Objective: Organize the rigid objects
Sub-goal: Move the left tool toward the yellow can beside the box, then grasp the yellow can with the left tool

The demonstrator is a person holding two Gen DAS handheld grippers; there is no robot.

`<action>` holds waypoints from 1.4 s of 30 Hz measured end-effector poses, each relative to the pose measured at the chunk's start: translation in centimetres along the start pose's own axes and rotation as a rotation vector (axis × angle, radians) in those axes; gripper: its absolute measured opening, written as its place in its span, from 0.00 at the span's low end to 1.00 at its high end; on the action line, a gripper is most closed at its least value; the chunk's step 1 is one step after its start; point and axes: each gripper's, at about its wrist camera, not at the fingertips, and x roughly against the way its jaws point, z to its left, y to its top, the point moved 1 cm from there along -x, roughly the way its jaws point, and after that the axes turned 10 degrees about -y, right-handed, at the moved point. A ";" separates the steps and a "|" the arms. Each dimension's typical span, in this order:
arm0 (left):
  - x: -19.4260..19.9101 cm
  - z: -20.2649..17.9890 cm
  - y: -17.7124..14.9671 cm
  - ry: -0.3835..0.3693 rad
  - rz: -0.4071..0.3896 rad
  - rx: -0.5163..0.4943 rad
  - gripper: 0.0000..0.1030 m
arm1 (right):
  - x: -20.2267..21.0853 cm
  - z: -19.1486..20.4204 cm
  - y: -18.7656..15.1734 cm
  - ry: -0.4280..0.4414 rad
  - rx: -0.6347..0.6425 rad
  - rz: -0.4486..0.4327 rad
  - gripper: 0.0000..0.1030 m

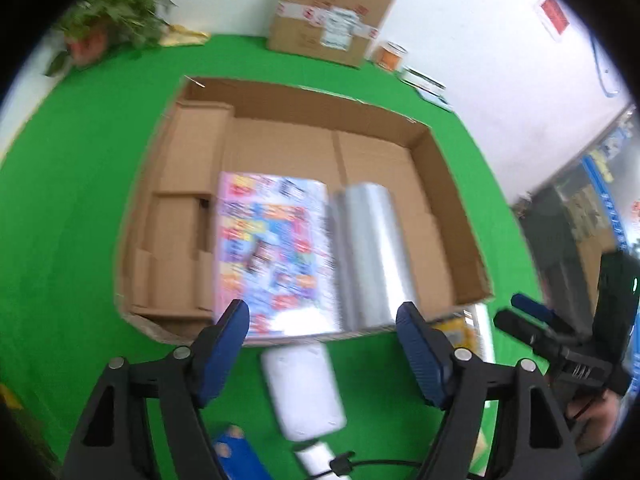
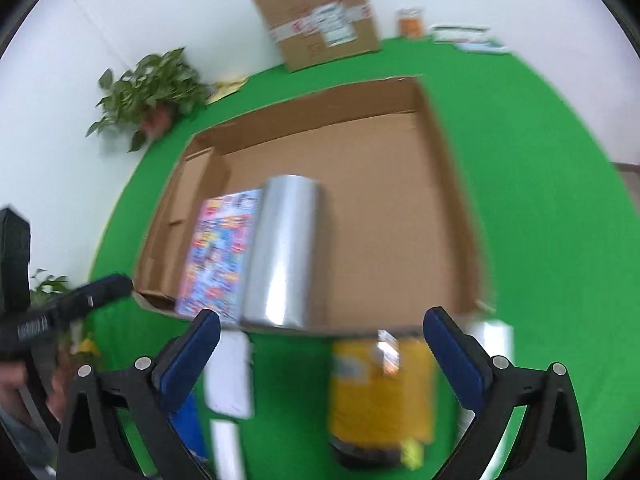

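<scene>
Silver roll (image 2: pixel 282 252) beside colourful book (image 2: pixel 218 256) inside cardboard tray (image 2: pixel 452 184).

Silver roll (image 2: pixel 282 252), multicoloured book (image 2: pixel 218 256), green tablecloth (image 2: pixel 540 200)

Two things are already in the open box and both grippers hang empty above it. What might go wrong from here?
1. The silver roll lies on its side against the colourful book; a nudge might roll it across the cardboard box.
2. The yellow packet looks soft, so the open right gripper may grip it poorly.
</scene>
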 end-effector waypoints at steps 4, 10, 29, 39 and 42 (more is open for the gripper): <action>-2.5 -2.2 -1.1 -0.086 0.098 -0.025 0.73 | -0.5 -2.2 -4.2 -0.039 0.000 0.106 0.99; -5.6 -5.1 -3.1 -0.192 0.236 -0.010 0.73 | -3.0 -1.7 -5.9 -0.053 -0.037 0.163 0.99; -11.3 -6.9 -5.9 -0.293 0.328 0.185 0.73 | -1.5 -2.2 -12.6 0.184 -0.011 0.244 0.82; -16.6 -6.4 -5.2 -0.331 0.413 0.250 0.71 | -7.9 -0.9 -8.5 0.177 -0.005 0.339 0.81; -16.7 -7.2 -5.2 -0.324 0.410 0.200 0.71 | -8.6 -0.9 -8.5 0.166 -0.026 0.360 0.82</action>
